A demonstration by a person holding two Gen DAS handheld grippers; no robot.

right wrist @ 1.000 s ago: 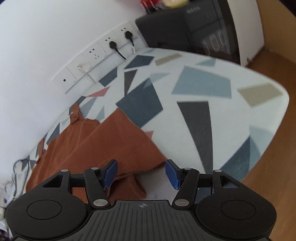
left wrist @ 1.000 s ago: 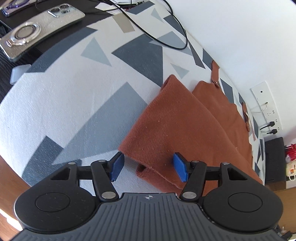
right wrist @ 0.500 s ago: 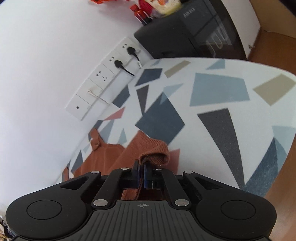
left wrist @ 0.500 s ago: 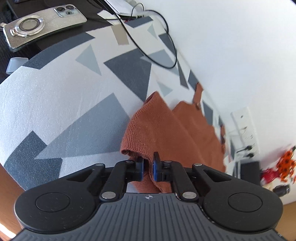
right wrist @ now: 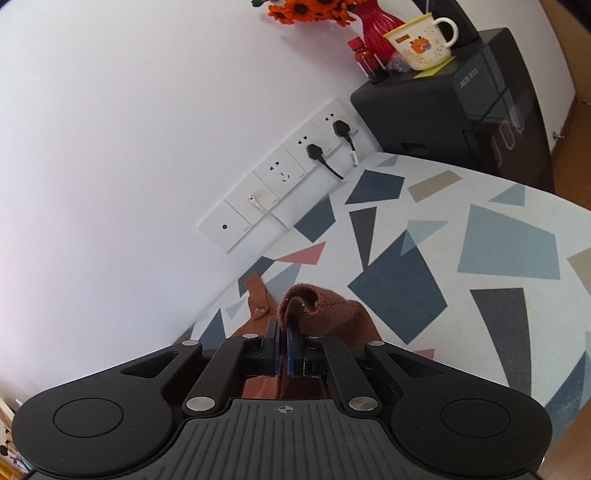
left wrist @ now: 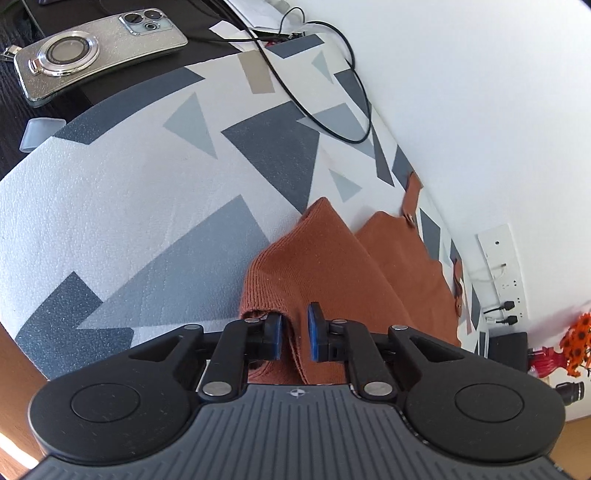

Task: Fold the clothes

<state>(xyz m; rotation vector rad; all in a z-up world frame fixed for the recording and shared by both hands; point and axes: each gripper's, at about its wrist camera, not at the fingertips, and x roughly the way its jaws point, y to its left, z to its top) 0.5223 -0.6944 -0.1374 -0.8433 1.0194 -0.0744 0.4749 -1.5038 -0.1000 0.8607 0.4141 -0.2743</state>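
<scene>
Along the wall edge of the patterned tabletop [left wrist: 110,206], a rust-orange knit garment [left wrist: 332,258] lies partly folded; its far part is flat on the surface, with two button tabs toward the wall.

Left gripper [left wrist: 294,330]: the blue pads [left wrist: 314,332] stand a little apart and the jaws are opening. A ridge of the garment's near hem runs up between them; the cloth looks to touch both pads, though how firmly they press I cannot tell. The hem's rolled end sits just outside the left pad.

Right gripper [right wrist: 283,349]: jaws together, clamped on a corner of the same garment [right wrist: 317,306]. The pinched corner stands clear of the tabletop [right wrist: 509,243] and curls over the fingertips in a small loop. One button tab shows just left of that loop, lying flat by the wall.

Surroundings, left wrist view: a phone [left wrist: 99,55] in a glittery case rests on a dark surface beyond the far corner of the tabletop; a black cable [left wrist: 321,122] loops over the tabletop's wall edge.

Right wrist view: a row of wall sockets [right wrist: 284,184] above the wall edge, two holding black plugs. Past the far end of the tabletop stands a black appliance [right wrist: 458,110], carrying a cream mug [right wrist: 421,44], a small red bottle [right wrist: 365,61] and a red vase with orange flowers [right wrist: 369,22].
</scene>
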